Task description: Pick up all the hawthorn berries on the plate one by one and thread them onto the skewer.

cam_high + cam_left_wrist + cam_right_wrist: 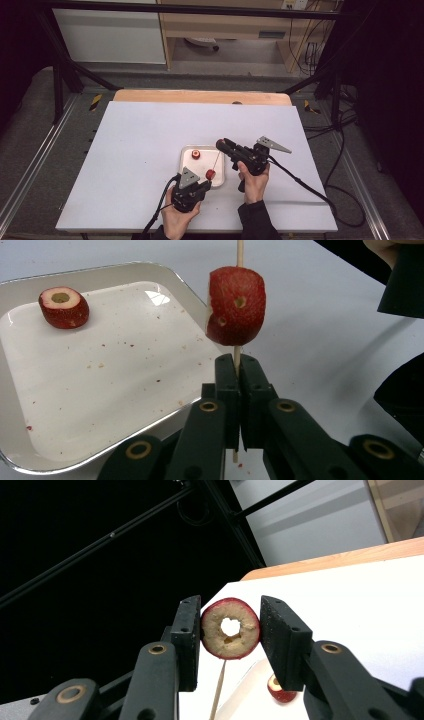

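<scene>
My left gripper [239, 376] is shut on a thin wooden skewer [236, 356] that stands upright. A red fruit piece [236, 305] with small holes is threaded on the skewer just above the jaws. My right gripper [230, 611] is shut on a cored red fruit slice [230, 628], its hole facing the camera, directly over the skewer's tip [218, 690]. In the high view the left gripper [205, 185] is at the tray's near right corner and the right gripper [223, 145] points left above it. Another cored red piece [64, 306] lies on the white tray [100, 405].
The tray [186, 165] sits mid-table on a white mat [130, 165] over a wooden tabletop [200, 96]. Cables trail from both grippers toward the near edge and the right. Dark frame bars and a floor rail surround the table.
</scene>
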